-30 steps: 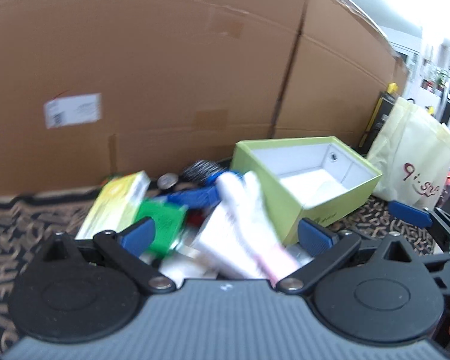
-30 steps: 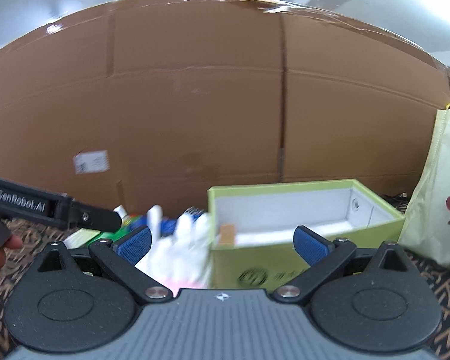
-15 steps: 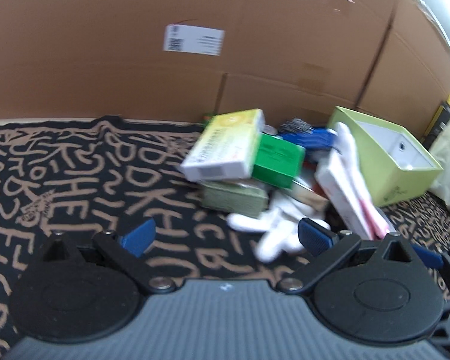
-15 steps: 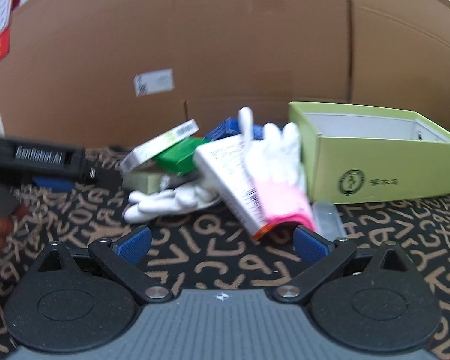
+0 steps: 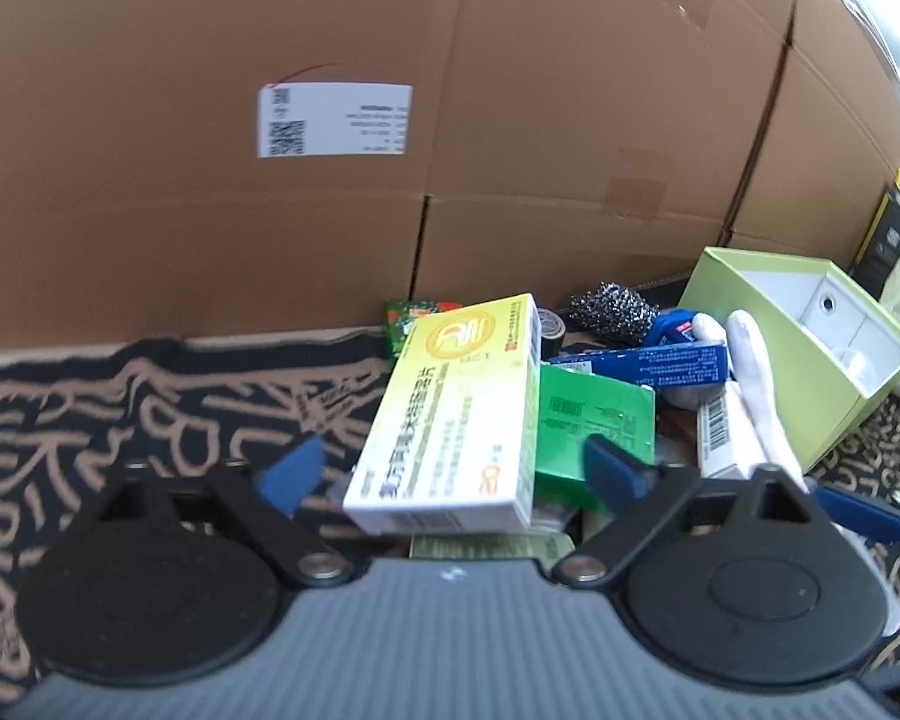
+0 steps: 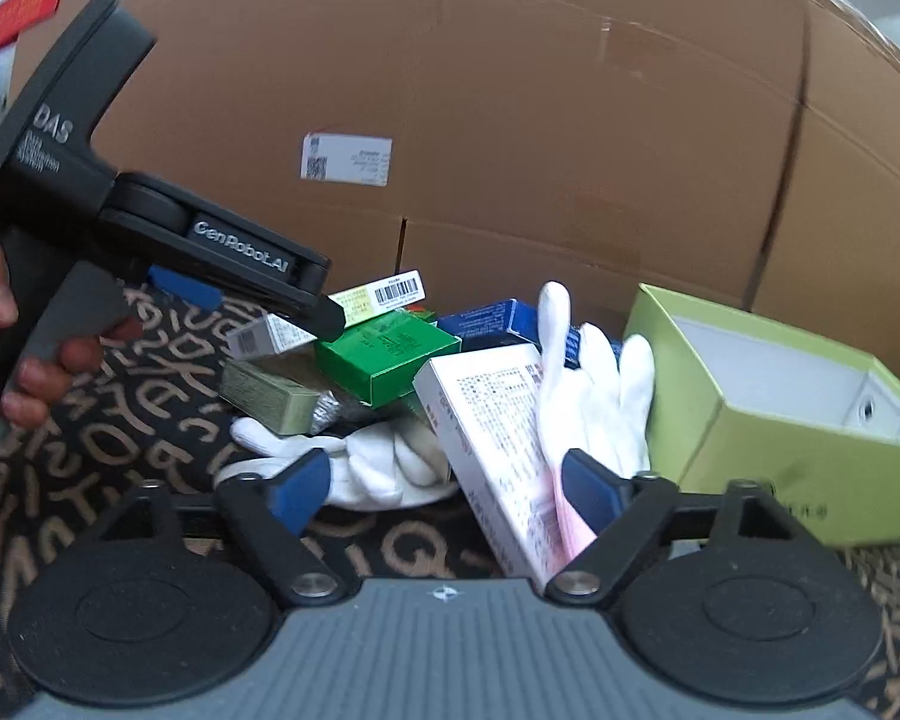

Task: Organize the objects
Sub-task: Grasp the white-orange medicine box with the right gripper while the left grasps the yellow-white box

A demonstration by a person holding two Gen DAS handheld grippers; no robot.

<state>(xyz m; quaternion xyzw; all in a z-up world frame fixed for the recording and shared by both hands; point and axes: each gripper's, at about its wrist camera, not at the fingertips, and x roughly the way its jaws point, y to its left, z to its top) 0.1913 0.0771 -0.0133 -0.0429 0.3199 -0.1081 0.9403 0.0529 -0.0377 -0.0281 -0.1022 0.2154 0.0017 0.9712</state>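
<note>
Both grippers are closing in on the pile at once. Left gripper (image 5: 453, 471): jaws closing around the yellow-and-white medicine box (image 5: 456, 414); box sits between the pads, top of the heap, tilted, its low end toward the camera; pads not pressing on it yet, as far as I can tell. Right gripper (image 6: 447, 489): jaws closing, white carton (image 6: 498, 450) and white glove (image 6: 594, 384) draped on it lie toward the right pad; no contact visible there either.

Target is presumably the open lime-green box (image 6: 768, 456), just right of the pile on the patterned bench (image 5: 120, 396).

How I'd do it:
- left: square the pads on the box's long flat sides, not the corners; thin card will crush, so light squeeze only
- lift straight up; green box (image 5: 594, 420) sits tucked under its right edge and may drag along
- right: choose carton or glove, not both; glove will slip off a tilted carton mid-carry
- stagger the lifts; the two grippers are close together, and the left one (image 6: 306, 300) already hangs over the heap in the right view
</note>
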